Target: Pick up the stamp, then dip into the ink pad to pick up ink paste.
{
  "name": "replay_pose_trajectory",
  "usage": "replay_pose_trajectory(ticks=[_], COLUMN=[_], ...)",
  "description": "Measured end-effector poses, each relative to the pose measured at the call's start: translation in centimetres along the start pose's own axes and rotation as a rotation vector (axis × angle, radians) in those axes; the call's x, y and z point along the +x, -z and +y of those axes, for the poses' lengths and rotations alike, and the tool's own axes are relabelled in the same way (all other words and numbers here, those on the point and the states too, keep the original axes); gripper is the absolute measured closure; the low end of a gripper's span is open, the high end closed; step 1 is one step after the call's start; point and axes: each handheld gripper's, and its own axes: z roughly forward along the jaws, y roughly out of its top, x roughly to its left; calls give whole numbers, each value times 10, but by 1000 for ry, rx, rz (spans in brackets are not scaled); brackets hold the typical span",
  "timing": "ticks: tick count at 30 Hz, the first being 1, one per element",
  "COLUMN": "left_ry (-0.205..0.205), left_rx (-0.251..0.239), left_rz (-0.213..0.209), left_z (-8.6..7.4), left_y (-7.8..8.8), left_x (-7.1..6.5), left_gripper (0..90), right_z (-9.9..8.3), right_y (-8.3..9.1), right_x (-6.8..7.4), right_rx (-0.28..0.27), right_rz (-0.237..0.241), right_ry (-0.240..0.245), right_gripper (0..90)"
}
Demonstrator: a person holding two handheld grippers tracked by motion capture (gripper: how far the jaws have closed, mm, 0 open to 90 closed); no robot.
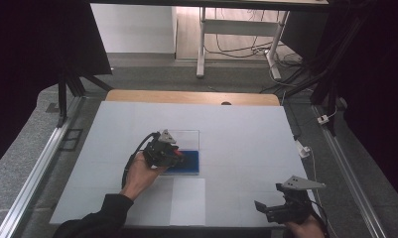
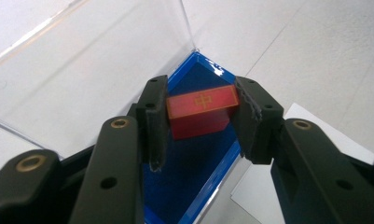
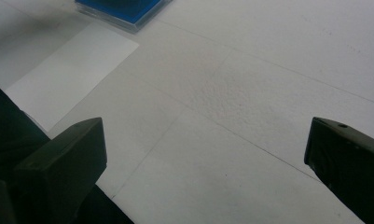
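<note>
While its lower faces stay hidden, the left hand-held gripper clamps the red block.

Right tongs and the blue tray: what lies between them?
A white sheet on the table, seen in the high view, lies between the right tongs and blue tray.

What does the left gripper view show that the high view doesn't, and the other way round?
The left gripper view shows the gold mark on the red block and both pads pressed on its ends. The high view alone shows the right gripper, jaws open, low over the table near its right corner, apart from the work. Both show the left gripper over the blue tray with its clear lid raised.
</note>
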Motion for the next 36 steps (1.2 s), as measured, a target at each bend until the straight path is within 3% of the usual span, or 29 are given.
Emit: replay_pose_trajectory(ticks=[6, 13, 15, 22, 25, 31, 36], left_ry=[-49, -91, -88, -20, -15, 15, 10], left_rx=[-1, 35, 43, 63, 85, 79, 76], left_rz=[-5, 15, 21, -5, 7, -10, -2], left_z=[-3, -8, -8, -10, -11, -13, -14], left_y=[-1, -8, -9, -13, -17, -18, -19], left_x=[-1, 0, 1, 9, 10, 14, 12], left_gripper=[578, 577, 577, 578, 578, 579, 581], right_z=[0, 0, 0, 0, 0, 0, 0], right_y=[0, 0, 0, 0, 0, 0, 0], right_x=[0, 0, 0, 0, 0, 0, 1], right_rx=[-1, -1, -1, -1, -1, -2, 0], right_rz=[2, 1, 3, 3, 3, 4, 3], right_ry=[-1, -1, 1, 1, 1, 1, 4], right_gripper=[0, 0, 0, 0, 0, 0, 0])
